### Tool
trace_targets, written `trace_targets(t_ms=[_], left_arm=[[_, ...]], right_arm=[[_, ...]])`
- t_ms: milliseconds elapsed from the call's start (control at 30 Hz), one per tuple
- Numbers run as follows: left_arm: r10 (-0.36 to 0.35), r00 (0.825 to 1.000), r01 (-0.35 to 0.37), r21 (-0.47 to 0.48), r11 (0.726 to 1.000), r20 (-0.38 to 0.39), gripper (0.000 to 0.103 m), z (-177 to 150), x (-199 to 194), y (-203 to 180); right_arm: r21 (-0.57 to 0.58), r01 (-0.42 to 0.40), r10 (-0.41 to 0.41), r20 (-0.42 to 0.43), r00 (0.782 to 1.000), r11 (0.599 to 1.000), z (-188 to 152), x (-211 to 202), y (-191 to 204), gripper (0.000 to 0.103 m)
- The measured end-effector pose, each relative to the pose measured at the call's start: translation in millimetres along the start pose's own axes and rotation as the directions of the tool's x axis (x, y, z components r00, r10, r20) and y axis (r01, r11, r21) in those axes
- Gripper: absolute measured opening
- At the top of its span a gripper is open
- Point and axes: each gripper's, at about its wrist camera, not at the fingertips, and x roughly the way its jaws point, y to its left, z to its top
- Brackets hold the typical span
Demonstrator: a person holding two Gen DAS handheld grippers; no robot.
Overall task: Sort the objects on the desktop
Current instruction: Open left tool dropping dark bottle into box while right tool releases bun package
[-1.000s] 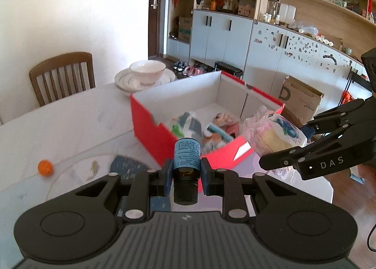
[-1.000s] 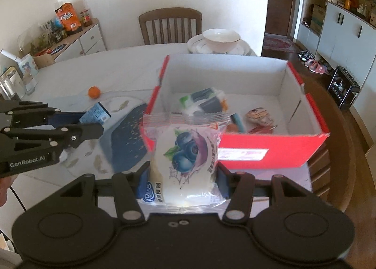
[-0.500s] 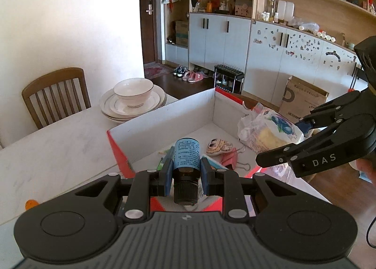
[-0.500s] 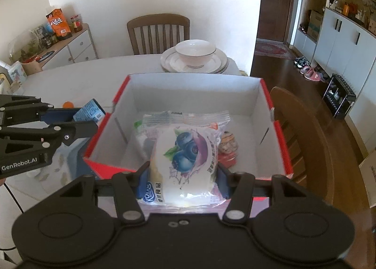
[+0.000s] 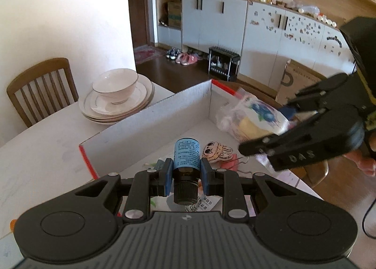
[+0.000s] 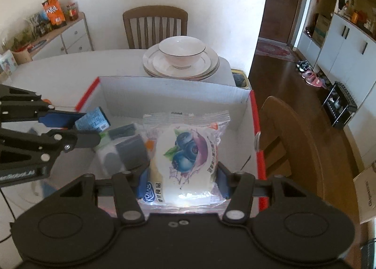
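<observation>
White tabletop (image 6: 70, 62) carries stacked plates (image 6: 181, 67) behind a red box (image 6: 258, 151) already holding small items. Above the box, the left gripper (image 5: 184, 172) clamps a small blue-labelled bottle (image 5: 186, 157), and the right gripper (image 6: 182, 179) clamps a blueberry snack packet (image 6: 185, 151).

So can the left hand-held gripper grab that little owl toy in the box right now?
Probably not yet: the left hand-held gripper is already shut on a small bottle. The owl toy lies uncovered in the box, so the path looks free.
</observation>
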Motion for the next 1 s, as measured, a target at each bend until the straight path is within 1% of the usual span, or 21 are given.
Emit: trace_targets(t_ms=[100, 267, 367, 533, 767, 900, 1000], left_arm=[[-0.013, 0.999, 0.014, 0.009, 1.0, -0.036, 0.023, 4, 14, 0], [-0.022, 0.996, 0.025, 0.039, 0.999, -0.082, 0.022, 5, 34, -6], [-0.047, 0.992, 0.051, 0.032, 0.998, -0.116, 0.022, 5, 46, -7], [-0.048, 0.981, 0.051, 0.011, 0.999, -0.186, 0.022, -1, 65, -3], [-0.052, 0.97, 0.049, -0.018, 0.999, -0.237, 0.022, -14, 73, 8], [-0.055, 0.968, 0.05, -0.026, 0.998, -0.246, 0.022, -19, 73, 8], [-0.055, 0.969, 0.049, -0.029, 0.998, -0.24, 0.022, -19, 69, 6]], right_arm=[[-0.007, -0.003, 0.003, -0.013, 1.0, 1.0, 10, 15, -7, 0.055], [-0.054, 0.005, -0.008, -0.058, 0.998, 0.999, 20, 42, -7, 0.055], [-0.069, 0.018, -0.023, -0.08, 0.997, 0.997, 25, 59, -7, 0.055], [-0.08, 0.004, -0.018, -0.169, 0.986, 0.997, 28, 90, -5, 0.055], [-0.113, -0.009, -0.018, -0.241, 0.97, 0.994, 23, 114, 8, 0.055], [-0.149, -0.01, -0.029, -0.254, 0.967, 0.989, 20, 120, 14, 0.058], [-0.152, -0.01, -0.03, -0.259, 0.965, 0.988, 20, 120, 14, 0.058]])
